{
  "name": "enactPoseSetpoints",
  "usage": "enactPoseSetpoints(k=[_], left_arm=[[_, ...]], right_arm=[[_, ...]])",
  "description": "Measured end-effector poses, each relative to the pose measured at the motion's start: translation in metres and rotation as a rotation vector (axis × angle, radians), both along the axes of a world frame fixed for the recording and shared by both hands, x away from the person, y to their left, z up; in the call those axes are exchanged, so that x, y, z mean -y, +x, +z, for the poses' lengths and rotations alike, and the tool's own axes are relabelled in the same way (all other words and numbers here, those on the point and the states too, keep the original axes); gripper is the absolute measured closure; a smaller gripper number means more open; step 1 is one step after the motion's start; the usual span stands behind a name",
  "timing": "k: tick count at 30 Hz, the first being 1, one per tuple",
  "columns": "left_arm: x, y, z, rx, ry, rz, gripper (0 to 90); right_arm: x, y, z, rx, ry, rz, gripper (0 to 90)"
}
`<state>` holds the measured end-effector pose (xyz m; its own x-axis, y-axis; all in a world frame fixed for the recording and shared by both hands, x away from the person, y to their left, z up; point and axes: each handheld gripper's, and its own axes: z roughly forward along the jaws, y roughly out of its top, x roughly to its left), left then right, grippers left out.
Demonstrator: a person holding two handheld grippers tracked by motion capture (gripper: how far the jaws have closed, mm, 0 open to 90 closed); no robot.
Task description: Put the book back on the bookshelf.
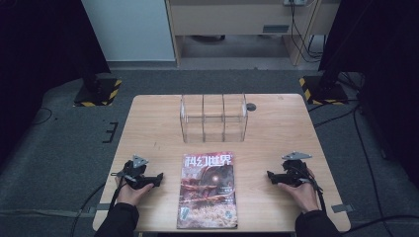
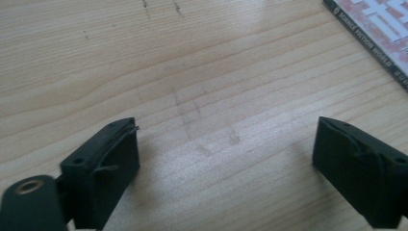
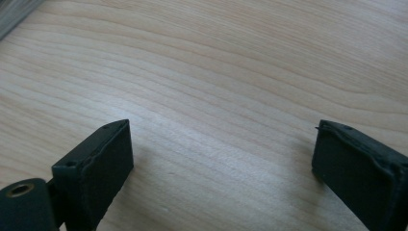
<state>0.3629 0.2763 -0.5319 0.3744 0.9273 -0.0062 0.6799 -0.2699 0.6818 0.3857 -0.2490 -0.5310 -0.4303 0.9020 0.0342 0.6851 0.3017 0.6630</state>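
A magazine [image 1: 207, 190] with a red-brown cover lies flat at the table's front middle; its top corner [image 2: 380, 29] shows in the left gripper view. Behind it stands a clear plastic rack [image 1: 213, 117] with upright dividers. My left gripper [image 1: 157, 177] rests on the wood left of the magazine, held by a hand, jaws wide open over bare table [image 2: 226, 139]. My right gripper [image 1: 271, 175] rests to the right of the magazine, also open with nothing between its jaws [image 3: 223, 149].
The wooden table [image 1: 148, 128] has a small dark round hole [image 1: 251, 106] behind the rack. Grey carpet surrounds it, with black stands on yellow-striped bases [image 1: 98, 91] at both back corners and cables on the floor at the right.
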Motion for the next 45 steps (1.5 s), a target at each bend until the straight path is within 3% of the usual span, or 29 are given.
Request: enactPoseSetpoints(k=[1, 6, 12, 15, 19, 23, 32, 45], left_arm=[[0.0, -0.001, 0.002, -0.005, -0.01, 0.007, 9.5], [0.002, -0.005, 0.012, 0.056, -0.07, 0.018, 11.2], [0.008, -0.014, 0.019, 0.075, -0.103, -0.001, 14.2], [0.012, -0.016, 0.023, 0.09, -0.118, -0.023, 15.8], [0.022, -0.019, 0.028, 0.106, -0.14, -0.051, 18.7], [0.037, -0.023, 0.03, 0.107, -0.142, -0.089, 19.6], [0.06, -0.026, 0.03, 0.104, -0.113, -0.166, 22.4], [0.083, -0.024, 0.02, 0.051, -0.061, -0.199, 23.8]], right_arm=[[-0.001, -0.001, 0.002, 0.001, 0.007, -0.007, 8.6], [-0.001, -0.002, 0.007, 0.01, 0.048, 0.003, 9.6], [-0.003, -0.007, 0.018, 0.054, 0.111, 0.008, 12.0], [-0.006, -0.008, 0.023, 0.038, 0.139, 0.003, 11.9], [-0.014, -0.011, 0.028, 0.059, 0.161, 0.028, 14.0], [-0.021, -0.014, 0.031, 0.073, 0.178, 0.046, 15.6], [-0.042, -0.019, 0.034, 0.091, 0.166, 0.094, 18.4], [-0.078, -0.026, 0.033, 0.08, 0.149, 0.178, 22.3]])
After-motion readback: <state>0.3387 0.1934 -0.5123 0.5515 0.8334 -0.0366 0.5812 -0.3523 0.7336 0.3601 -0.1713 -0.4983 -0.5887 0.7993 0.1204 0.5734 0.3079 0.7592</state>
